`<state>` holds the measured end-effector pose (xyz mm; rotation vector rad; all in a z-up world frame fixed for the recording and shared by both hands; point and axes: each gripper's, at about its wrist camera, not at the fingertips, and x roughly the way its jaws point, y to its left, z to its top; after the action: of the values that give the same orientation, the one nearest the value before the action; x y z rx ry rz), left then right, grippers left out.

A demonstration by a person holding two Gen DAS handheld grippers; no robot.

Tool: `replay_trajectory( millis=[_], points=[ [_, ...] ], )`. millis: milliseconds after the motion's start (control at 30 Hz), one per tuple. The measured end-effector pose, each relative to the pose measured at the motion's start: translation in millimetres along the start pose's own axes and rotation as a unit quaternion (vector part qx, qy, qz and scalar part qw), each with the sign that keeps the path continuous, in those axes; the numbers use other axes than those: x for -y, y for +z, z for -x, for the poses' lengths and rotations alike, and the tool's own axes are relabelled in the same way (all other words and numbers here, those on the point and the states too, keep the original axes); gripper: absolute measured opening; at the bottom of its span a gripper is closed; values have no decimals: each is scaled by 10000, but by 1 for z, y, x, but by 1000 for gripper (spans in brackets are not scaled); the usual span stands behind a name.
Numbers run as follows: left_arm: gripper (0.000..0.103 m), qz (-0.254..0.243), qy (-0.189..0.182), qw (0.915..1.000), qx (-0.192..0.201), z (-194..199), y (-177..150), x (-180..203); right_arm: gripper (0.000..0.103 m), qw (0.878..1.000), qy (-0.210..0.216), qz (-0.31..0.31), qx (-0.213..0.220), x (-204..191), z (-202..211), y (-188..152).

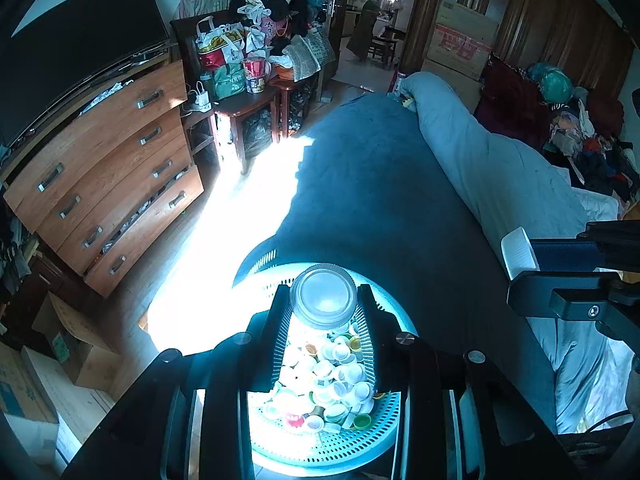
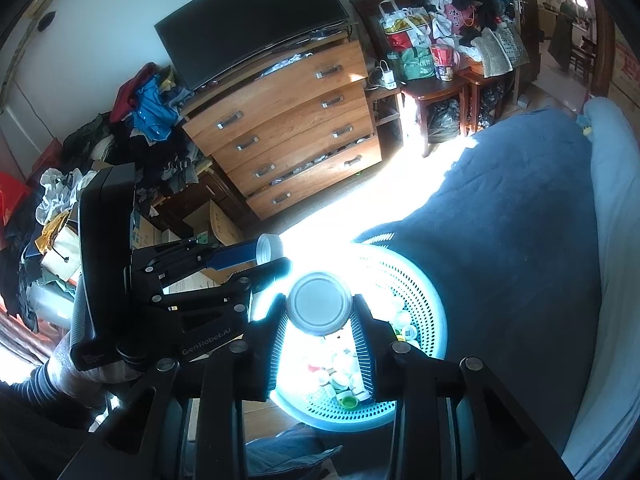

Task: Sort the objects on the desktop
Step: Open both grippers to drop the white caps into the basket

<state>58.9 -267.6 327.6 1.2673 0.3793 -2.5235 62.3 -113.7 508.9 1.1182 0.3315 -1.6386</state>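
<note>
Two grippers each pinch a round lid: the left gripper [image 1: 323,307] is clamped tight on a pale lid [image 1: 323,296], and the right gripper [image 2: 319,311] is clamped tight on a grey lid [image 2: 319,304]. Both lids hang just above a light blue basket [image 2: 416,280] full of little bottle caps [image 1: 336,376] in bright sun. That basket sits at the edge of a dark blue blanket [image 1: 380,184], with a wooden dresser [image 2: 288,120] across the floor.
</note>
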Motion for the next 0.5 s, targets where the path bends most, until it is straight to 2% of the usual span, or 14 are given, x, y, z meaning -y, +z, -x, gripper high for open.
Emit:
replay_trajectory(
  millis=[500],
  points=[
    [27,-79,-54,9999,-42,-4,3,-1,35,10000,30,-3,-31,3,-3,1]
  ],
)
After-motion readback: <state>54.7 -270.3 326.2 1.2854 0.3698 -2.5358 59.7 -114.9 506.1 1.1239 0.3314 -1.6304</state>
